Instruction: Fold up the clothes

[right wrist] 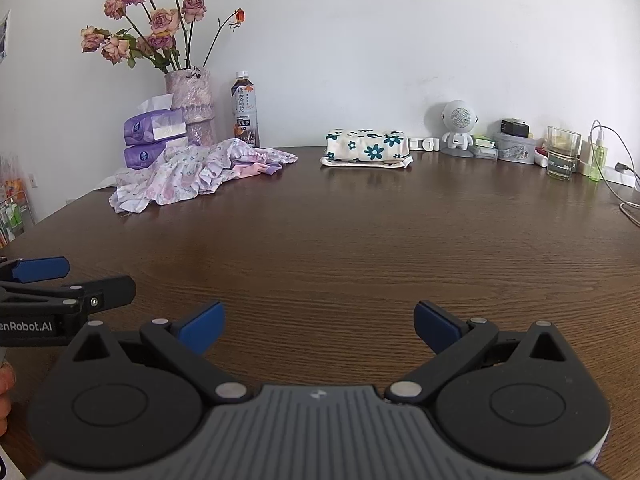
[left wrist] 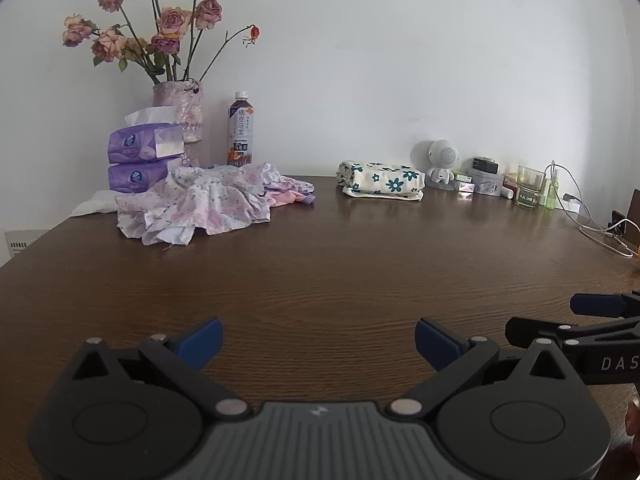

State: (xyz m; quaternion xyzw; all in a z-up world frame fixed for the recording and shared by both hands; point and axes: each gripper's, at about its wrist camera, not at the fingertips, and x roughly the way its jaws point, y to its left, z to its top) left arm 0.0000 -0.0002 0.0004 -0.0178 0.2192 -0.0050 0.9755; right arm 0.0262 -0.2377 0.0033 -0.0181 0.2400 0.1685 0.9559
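Clothes: 1 crumpled floral garment point(left wrist: 196, 204) lies in a heap at the far left of the table point(left wrist: 340, 264), just in front of 2 stacked tissue packs point(left wrist: 140, 162). 1 folded flower-print bundle point(left wrist: 382, 180) sits at the far centre, well apart from it. Left gripper point(left wrist: 318, 342) and right gripper point(right wrist: 318, 324) hover low over bare table, fingers spread wide, holding nothing.
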